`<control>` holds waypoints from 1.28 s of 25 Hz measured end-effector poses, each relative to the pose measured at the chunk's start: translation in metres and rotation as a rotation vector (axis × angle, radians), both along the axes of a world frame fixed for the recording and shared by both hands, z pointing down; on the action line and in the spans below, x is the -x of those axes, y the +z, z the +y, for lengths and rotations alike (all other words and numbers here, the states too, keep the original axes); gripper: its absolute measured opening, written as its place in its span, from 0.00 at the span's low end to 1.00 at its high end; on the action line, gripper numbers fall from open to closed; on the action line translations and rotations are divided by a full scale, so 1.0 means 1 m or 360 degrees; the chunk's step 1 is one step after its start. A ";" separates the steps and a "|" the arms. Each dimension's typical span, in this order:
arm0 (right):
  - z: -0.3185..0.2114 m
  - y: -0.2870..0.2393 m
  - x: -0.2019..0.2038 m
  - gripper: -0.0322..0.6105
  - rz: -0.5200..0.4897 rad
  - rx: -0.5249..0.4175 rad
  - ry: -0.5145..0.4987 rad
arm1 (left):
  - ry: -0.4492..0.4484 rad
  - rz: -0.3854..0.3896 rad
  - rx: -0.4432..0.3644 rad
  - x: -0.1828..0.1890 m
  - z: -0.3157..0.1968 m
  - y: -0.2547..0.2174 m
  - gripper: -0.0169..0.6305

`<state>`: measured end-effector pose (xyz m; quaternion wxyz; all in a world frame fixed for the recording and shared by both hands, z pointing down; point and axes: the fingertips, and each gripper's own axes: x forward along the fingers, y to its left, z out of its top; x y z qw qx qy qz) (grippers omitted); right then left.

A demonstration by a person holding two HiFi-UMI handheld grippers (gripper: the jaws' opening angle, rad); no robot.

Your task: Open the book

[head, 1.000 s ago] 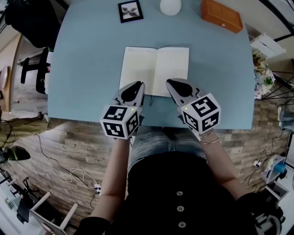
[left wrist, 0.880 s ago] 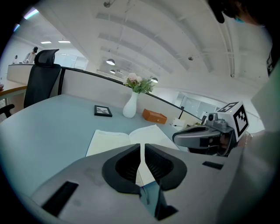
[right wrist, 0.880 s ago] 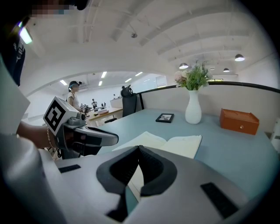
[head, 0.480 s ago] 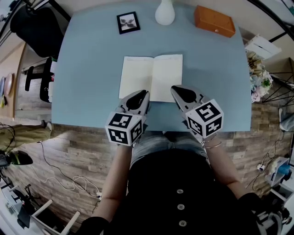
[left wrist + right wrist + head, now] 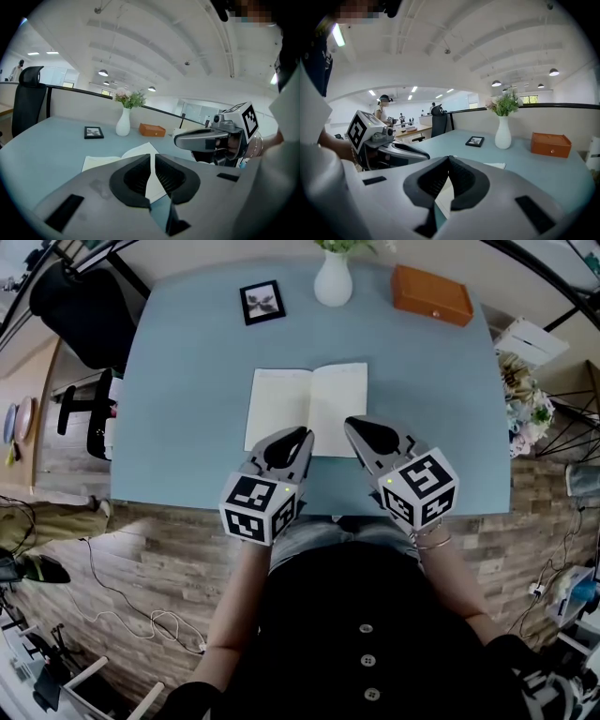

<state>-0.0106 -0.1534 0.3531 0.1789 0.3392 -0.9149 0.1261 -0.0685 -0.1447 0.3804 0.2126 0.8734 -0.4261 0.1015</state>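
On the pale blue table (image 5: 187, 381) the white-paged book (image 5: 309, 407) lies spread flat toward the front edge's middle, so the grey left gripper (image 5: 302, 435) and grey right gripper (image 5: 351, 425) hang above it, jaws clenched on nothing, seemingly finished.

dressed in a black top (image 5: 375, 606) with three small pale buttons (image 5: 369, 662) in a line down the front. blue jeans (image 5: 314, 527) showing at 12 o'clock of the top. thin bracelet (image 5: 429, 540) round the right wrist. left tongs (image 5: 305, 435) and right tongs (image 5: 349, 424) built alike: smooth grey shells narrowing to rounded tips, black ribbed pads (image 5: 136, 176) lining the inner faces, black rectangular slots sunk into the shell. white left cube (image 5: 258, 506) at 7 o'clock of its tips, white right cube (image 5: 422, 489) at 5 o'clock, both printed with black square markers, each with a small green light near the upper edge.
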 end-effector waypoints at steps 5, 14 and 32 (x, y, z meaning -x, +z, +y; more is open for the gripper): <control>0.006 -0.008 0.006 0.05 -0.0044 -0.0022 -0.0029 | 0.0034 -0.0055 -0.0051 -0.001 0.002 -0.008 0.08; 0.014 -0.017 0.012 0.05 -0.0125 -0.0037 -0.0068 | 0.0044 -0.0073 -0.0102 -0.003 0.007 -0.018 0.07; 0.016 -0.021 0.007 0.05 -0.0148 -0.0073 -0.0117 | 0.0040 -0.0109 -0.0171 -0.013 0.011 -0.021 0.04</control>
